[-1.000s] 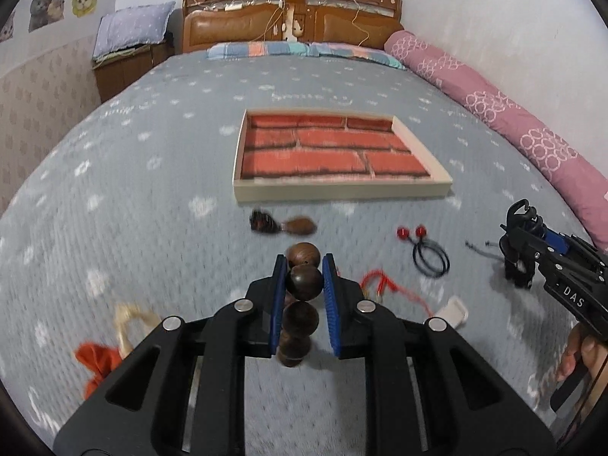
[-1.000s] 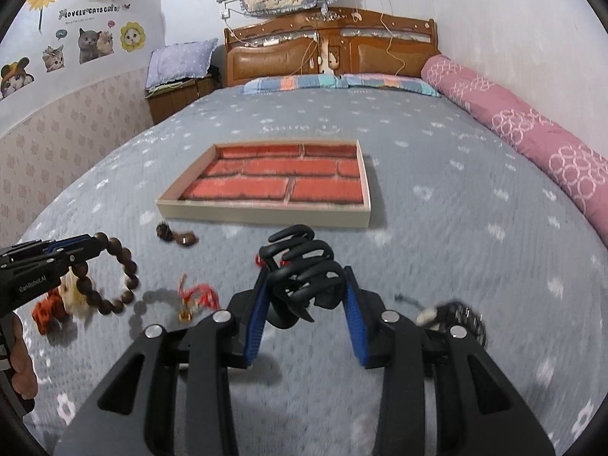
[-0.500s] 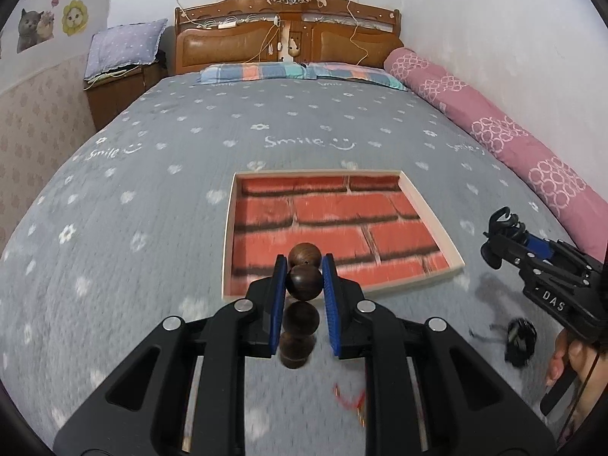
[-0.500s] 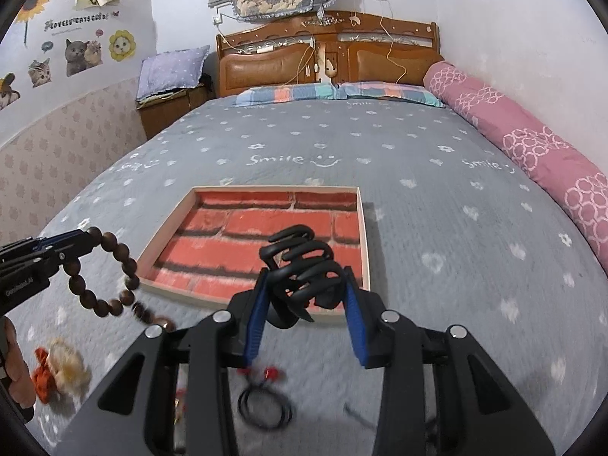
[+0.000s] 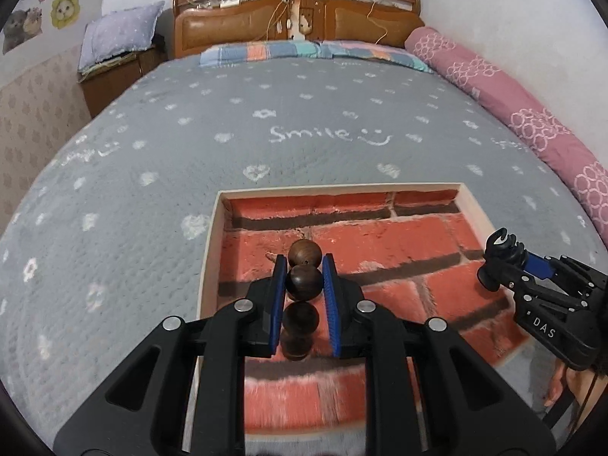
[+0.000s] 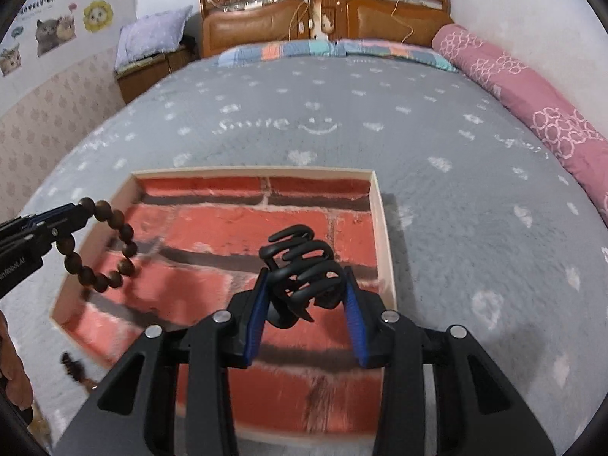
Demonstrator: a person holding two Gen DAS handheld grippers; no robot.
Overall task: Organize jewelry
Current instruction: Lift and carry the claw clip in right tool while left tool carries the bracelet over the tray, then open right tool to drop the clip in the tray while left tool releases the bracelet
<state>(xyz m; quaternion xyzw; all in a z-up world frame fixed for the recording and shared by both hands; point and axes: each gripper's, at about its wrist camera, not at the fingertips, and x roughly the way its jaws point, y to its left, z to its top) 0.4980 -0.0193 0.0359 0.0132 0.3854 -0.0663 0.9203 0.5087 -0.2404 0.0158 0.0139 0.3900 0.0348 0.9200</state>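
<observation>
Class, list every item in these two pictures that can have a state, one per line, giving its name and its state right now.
Left gripper: shut on the bead bracelet.
Bead bracelet: held, hanging in a loop above the tray.
Right gripper: shut on the hair claw.
Hair claw: held above the tray, teeth closed.
Tray: lying flat on the bed, nothing in the part we can see.
Bed: made, grey cover spread flat.

Black gripper frames (image 5: 304, 285), blue-padded fingers (image 5: 279, 296), silver screws, white "DAS" lettering
</observation>
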